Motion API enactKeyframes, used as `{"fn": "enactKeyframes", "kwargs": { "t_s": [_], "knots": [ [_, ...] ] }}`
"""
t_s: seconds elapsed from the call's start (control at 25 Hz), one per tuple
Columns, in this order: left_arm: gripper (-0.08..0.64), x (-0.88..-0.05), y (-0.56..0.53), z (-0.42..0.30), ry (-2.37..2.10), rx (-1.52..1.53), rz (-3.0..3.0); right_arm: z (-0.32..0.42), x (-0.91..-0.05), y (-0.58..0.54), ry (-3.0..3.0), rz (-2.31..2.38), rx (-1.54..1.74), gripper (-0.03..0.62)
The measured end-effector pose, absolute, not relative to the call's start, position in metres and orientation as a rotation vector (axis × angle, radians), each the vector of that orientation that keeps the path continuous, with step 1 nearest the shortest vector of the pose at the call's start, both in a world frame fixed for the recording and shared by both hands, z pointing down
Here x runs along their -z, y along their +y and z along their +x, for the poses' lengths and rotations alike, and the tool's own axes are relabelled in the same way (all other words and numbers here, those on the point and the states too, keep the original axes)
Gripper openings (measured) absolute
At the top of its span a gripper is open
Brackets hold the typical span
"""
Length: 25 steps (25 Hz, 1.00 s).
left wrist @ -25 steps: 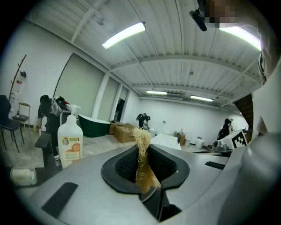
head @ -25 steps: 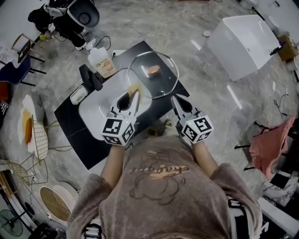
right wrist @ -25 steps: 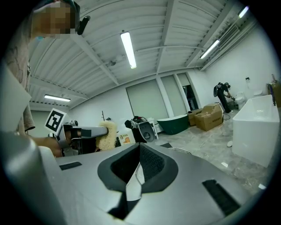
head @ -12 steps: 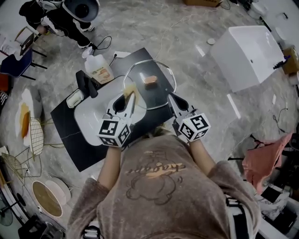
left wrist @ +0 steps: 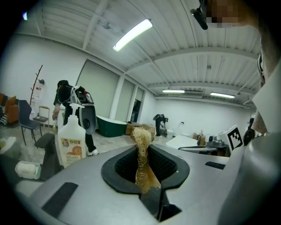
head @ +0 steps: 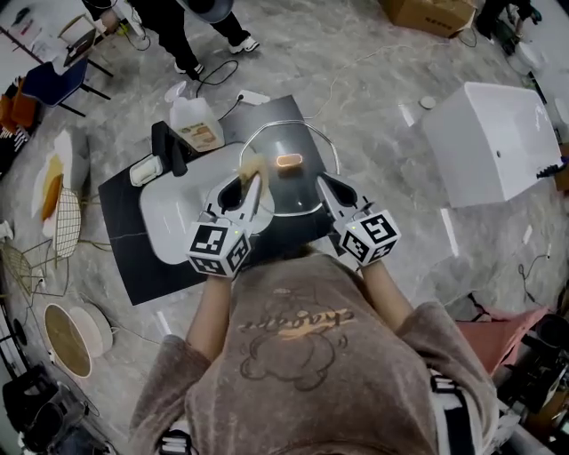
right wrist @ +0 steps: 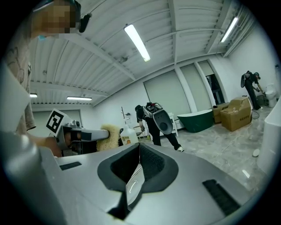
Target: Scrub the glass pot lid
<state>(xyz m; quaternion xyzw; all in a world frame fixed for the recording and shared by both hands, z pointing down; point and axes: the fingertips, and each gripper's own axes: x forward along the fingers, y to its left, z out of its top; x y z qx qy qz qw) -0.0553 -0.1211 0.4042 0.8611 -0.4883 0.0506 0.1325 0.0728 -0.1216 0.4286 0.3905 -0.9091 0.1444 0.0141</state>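
The glass pot lid with a metal rim and a top knob hangs above the black counter, beside the white sink. My right gripper is shut on the lid's near right rim; that edge shows between the jaws. My left gripper is shut on a tan loofah scrubber, whose fibres stick up out of the jaws. The scrubber sits at the lid's left edge. In the right gripper view, the left gripper and scrubber appear at left.
A soap bottle, a black faucet and a small white dish stand behind the sink. A white tub lies on the floor at right. A person stands beyond the counter. Wire racks and plates lie left.
Both grippers have swung across the counter together, carrying the lid and scrubber. The lid's knob now faces the camera more squarely. The person in the background has walked on.
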Motion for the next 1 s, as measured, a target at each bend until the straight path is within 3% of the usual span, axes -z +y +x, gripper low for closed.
{"fn": "enactKeyframes", "kwargs": {
  "t_s": [0.28,0.72,1.0],
  "knots": [
    [0.066,-0.409,-0.122,-0.063,-1.43,-0.114,2.454,0.055,-0.437,-0.129,-2.856,1.08,-0.455,0.066],
    [0.067,-0.425,-0.134,-0.077,-1.398,-0.115,2.442,0.022,-0.464,-0.145,-2.794,0.855,-0.379,0.307],
    [0.067,-0.429,-0.141,-0.08,-1.377,-0.156,2.452,0.011,-0.493,-0.168,-2.704,0.682,-0.277,0.322]
  ]
}}
